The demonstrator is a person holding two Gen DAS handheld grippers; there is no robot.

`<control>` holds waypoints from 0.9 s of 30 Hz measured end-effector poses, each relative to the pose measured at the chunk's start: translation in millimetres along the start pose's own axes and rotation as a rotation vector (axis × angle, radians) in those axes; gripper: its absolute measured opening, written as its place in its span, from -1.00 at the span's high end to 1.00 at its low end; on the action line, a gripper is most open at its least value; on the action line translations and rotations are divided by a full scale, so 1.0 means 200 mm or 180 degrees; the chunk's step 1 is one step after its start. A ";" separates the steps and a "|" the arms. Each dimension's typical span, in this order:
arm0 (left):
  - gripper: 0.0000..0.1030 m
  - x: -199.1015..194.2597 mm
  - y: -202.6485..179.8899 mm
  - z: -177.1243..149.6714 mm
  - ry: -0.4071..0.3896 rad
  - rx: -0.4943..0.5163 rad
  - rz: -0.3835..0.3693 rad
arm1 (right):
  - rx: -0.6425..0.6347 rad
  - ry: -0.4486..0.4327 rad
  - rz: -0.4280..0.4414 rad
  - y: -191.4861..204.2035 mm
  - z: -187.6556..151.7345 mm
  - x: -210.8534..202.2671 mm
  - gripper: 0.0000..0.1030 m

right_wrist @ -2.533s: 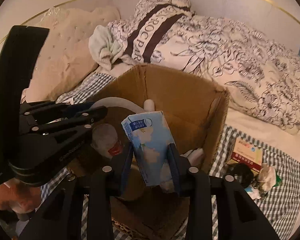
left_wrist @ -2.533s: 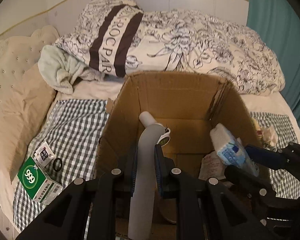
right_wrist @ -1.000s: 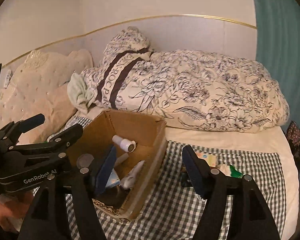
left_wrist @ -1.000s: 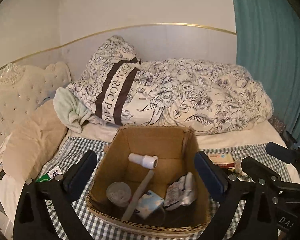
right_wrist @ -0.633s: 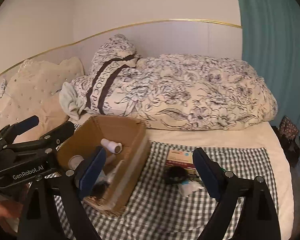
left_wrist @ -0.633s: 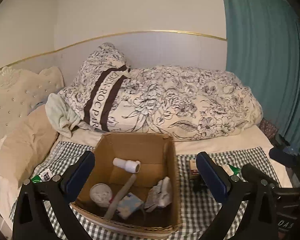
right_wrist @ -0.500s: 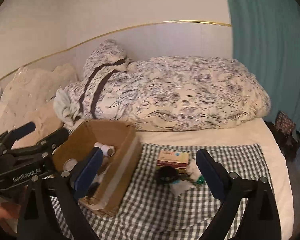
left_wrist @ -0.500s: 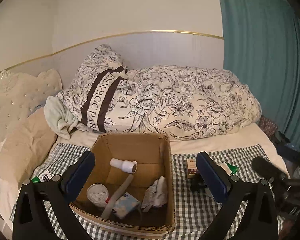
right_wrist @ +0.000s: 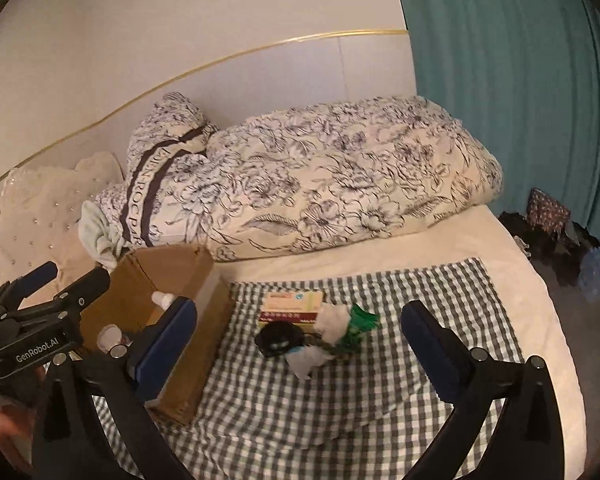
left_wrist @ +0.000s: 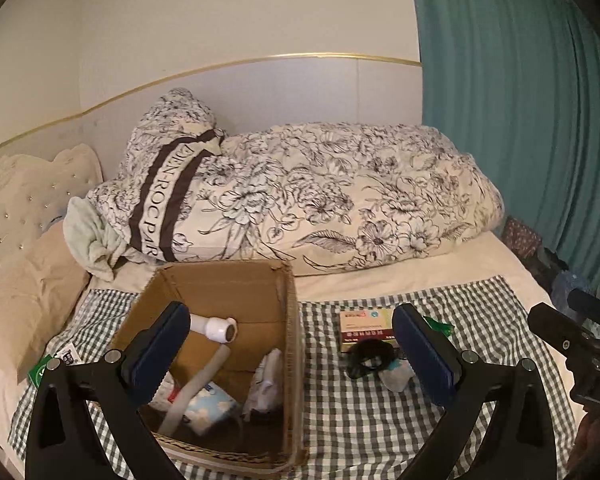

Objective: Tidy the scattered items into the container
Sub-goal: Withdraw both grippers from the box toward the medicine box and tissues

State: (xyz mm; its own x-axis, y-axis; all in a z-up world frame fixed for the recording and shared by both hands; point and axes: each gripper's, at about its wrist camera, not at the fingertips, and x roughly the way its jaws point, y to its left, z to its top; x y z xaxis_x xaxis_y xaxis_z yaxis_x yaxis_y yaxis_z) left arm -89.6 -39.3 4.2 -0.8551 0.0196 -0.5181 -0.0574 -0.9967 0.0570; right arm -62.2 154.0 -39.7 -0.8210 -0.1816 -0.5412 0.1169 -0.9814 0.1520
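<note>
A cardboard box (left_wrist: 220, 280) (right_wrist: 172, 272) stands on the checked cloth. In it lie a grey tube with a white end (left_wrist: 214, 326), a blue-white carton (left_wrist: 212, 402) and a white packet (left_wrist: 266, 380). Right of the box lie a flat yellow-red box (right_wrist: 292, 304), a black round item (right_wrist: 280, 338), white tissue (right_wrist: 332, 318) and a green packet (right_wrist: 360, 320). My left gripper (left_wrist: 292, 344) hangs open and empty in front of the box. My right gripper (right_wrist: 300, 340) hovers short of the scattered pile, its jaws opening with nothing between them.
A floral duvet (left_wrist: 320, 192) and pillow lie behind the box. A padded headboard (left_wrist: 16, 192) is at left, a teal curtain (right_wrist: 520, 80) at right. A green box (left_wrist: 40, 368) sits at the cloth's left edge. Dark clutter (right_wrist: 548, 232) lies beyond the bed's right side.
The left gripper let go of the grey tube and the right of the carton; both now lie in the box. Both grippers opened, drew back and swung right toward the scattered pile.
</note>
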 end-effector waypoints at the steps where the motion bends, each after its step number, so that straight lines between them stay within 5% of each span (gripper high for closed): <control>1: -1.00 0.01 -0.02 0.00 0.0019 0.0007 -0.0010 | -0.0009 0.0008 -0.0016 -0.02 -0.01 0.00 -0.99; 19: -1.00 0.31 -0.31 -0.17 0.0314 0.0405 -0.0208 | -0.0030 0.0313 -0.0215 -0.30 -0.13 0.26 -0.98; 27: -0.92 0.43 -0.41 -0.22 0.0306 0.0571 -0.0355 | 0.0028 0.0453 -0.0130 -0.31 -0.15 0.41 -0.69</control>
State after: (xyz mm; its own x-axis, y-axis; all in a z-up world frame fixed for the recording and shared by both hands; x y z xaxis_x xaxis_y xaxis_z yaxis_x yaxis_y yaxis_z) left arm -136.6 40.9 -81.9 -0.7857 0.1127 -0.6082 -0.2467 -0.9588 0.1411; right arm -119.9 199.0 -118.3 -0.7375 -0.1491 -0.6587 0.0796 -0.9877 0.1345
